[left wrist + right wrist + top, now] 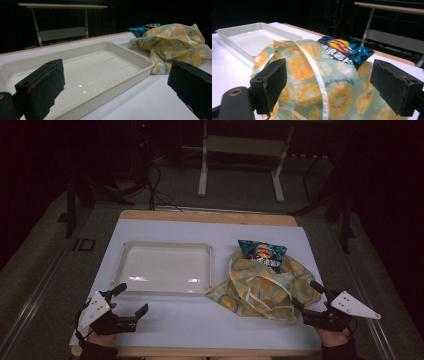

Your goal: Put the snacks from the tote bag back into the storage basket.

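A cloth bag with an orange-slice print lies crumpled on the white table right of centre. A blue chip packet pokes out of its far end. An empty white tray sits left of the bag, touching its edge. My right gripper is open at the bag's near right corner, jaws either side of the cloth. My left gripper is open just before the tray's near left corner, holding nothing.
The white board rests on a wooden tabletop. Bare white surface lies between the two grippers along the near edge. A pale stand and cables are on the dark floor beyond the table.
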The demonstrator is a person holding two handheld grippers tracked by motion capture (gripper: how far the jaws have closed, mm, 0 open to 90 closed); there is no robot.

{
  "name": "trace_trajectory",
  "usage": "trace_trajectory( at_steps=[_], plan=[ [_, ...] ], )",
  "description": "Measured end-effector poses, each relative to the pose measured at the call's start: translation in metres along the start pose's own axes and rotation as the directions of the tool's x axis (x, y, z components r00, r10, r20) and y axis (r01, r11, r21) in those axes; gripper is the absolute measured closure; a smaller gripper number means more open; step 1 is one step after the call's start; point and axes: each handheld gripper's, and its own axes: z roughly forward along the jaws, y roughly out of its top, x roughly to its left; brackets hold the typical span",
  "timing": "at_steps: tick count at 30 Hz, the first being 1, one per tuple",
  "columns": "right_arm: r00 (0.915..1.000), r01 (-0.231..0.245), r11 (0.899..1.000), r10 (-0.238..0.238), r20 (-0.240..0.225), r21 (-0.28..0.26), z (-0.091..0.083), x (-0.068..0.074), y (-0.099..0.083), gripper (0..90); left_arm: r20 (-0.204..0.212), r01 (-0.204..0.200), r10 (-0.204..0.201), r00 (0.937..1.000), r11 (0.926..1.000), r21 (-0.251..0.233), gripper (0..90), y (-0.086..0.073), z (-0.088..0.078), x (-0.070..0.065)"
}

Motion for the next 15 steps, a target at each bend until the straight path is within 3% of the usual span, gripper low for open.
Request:
trace_trajectory(
  at_steps=[7, 15],
  plan=[
    [0.9999, -0.015, 1.0, 0.016, 0.008, -0.018, -0.001, -0.002, 0.011, 14.5, 0.002, -0.003, 0.003, 1.0, 1.0, 0.004, 1.3, 0.0, 0.002, -0.001],
    [0.9997, 0.022, 0.999, -0.021, 0.015, -0.03, 0.005, -0.001, 0.027, 14.5, 0.004, -0.01, 0.01, 0.9999, 1.0, 0.001, 1.3, 0.001, 0.002, -0.002]
  ],
)
